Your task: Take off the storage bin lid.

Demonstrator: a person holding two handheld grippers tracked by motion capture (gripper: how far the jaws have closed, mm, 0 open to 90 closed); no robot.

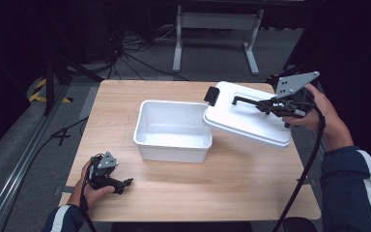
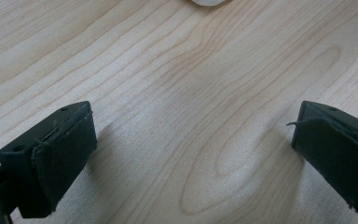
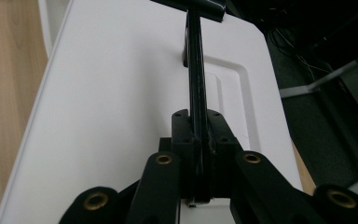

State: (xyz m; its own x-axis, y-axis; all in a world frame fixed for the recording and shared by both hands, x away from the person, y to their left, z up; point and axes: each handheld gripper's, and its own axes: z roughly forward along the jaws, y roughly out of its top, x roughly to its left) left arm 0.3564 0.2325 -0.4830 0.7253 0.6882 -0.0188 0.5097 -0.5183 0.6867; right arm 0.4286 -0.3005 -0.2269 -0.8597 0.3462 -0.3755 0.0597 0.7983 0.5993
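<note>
Lid carried by its handle, box sitting open on the bench

Nearest, the left tongs [image 1: 125, 182] are parked on the bench [image 1: 232, 188] in front of the white box [image 1: 173, 130] and toward its left, spread apart with nothing between them. The box itself can be seen open and empty. Past it, the white lid [image 1: 249, 118] is held tilted, its low edge over the box's right rim. The right tongs [image 3: 196, 154] are clamped on the lid's thin black handle [image 3: 195, 88]. The lid is probably light, stiff plastic and a bit slick; the handle is judged the only sensible grab point, though some swinging should be expected.
</note>
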